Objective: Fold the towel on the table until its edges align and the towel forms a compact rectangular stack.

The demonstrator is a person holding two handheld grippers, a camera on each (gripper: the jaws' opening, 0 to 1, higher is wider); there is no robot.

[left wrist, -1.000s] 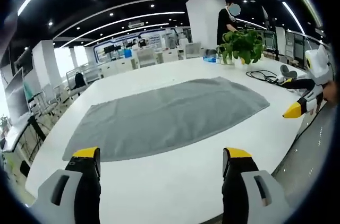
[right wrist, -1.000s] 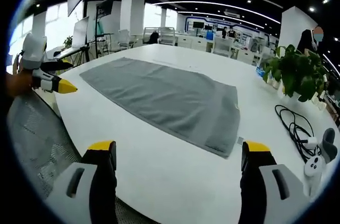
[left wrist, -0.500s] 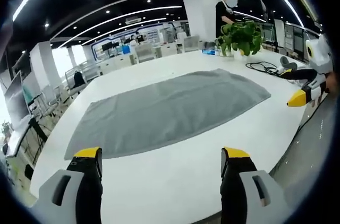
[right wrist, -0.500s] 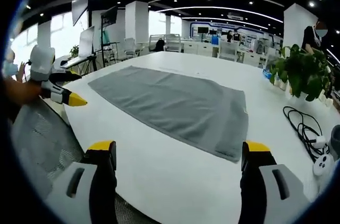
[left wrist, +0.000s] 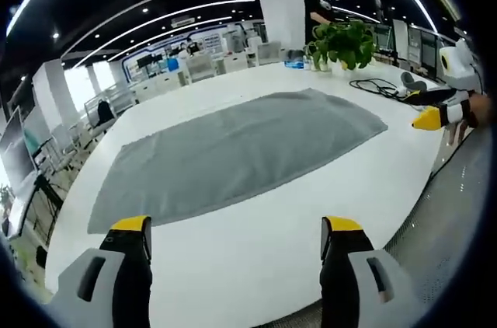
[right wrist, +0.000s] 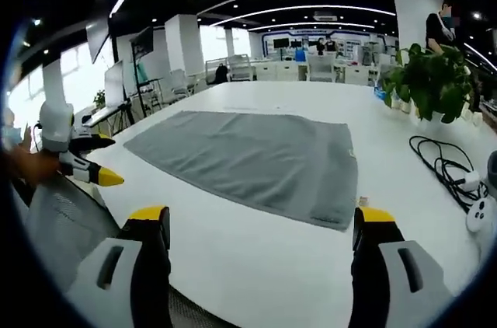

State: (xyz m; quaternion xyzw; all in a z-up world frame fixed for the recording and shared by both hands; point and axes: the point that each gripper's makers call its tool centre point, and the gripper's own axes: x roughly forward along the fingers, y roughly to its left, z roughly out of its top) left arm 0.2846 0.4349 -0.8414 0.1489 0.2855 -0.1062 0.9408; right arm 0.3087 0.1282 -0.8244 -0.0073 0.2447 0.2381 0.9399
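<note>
A grey towel (left wrist: 233, 149) lies spread flat on the white table (left wrist: 256, 242); the right gripper view has the same towel (right wrist: 252, 153) from its other end. My left gripper (left wrist: 233, 227) hovers open over the table's near edge, short of the towel's long side. My right gripper (right wrist: 260, 223) is open too, above bare table in front of the towel's near corner. The right gripper (left wrist: 435, 116) enters the left gripper view from the right, held by a hand. The left gripper (right wrist: 92, 171) enters the right gripper view from the left.
A potted plant (left wrist: 340, 42) stands past the towel's far end, with a black cable (right wrist: 443, 169) and a white controller (right wrist: 480, 215) beside it. A person (left wrist: 317, 9) stands behind the plant. A grey mesh chair (right wrist: 54, 227) sits off the table's edge.
Both views have shifted a little as the hands moved; the towel sits slightly higher and nearer in each. The towel itself lies as before, and both grippers stay open.
</note>
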